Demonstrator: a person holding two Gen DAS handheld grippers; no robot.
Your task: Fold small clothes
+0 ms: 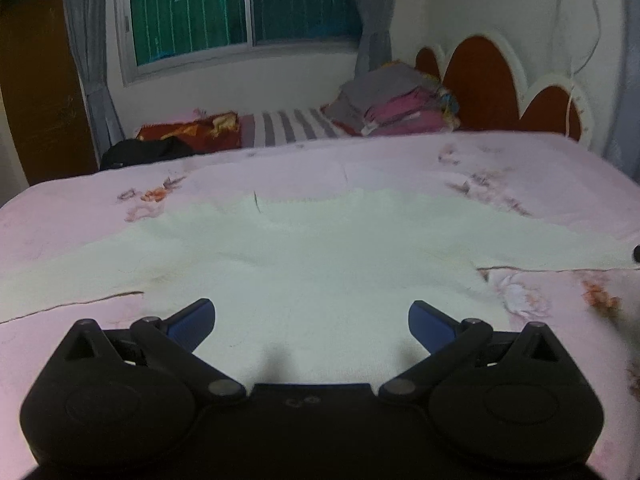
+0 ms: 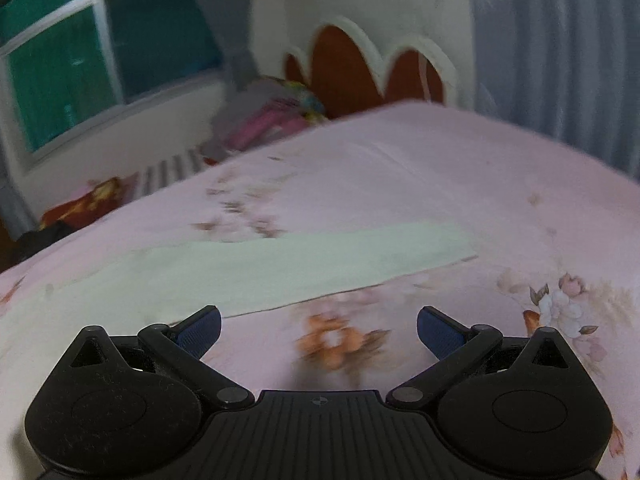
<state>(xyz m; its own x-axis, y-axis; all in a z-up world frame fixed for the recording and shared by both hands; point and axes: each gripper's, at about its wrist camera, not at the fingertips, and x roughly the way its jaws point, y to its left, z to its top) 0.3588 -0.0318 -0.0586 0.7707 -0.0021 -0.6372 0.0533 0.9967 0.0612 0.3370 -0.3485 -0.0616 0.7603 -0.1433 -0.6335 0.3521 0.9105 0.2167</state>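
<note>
The left gripper [image 1: 311, 322] hangs with jaws spread wide over the one white garment [image 1: 320, 256], holding nothing. The right gripper [image 2: 319, 330] is likewise agape and unladen above bare pink bedsheet [image 2: 400, 184], beside the garment's sleeve [image 2: 304, 260]. Beyond lie one stack of folded clothes [image 1: 394, 106] and one headboard [image 1: 480, 80].
</note>
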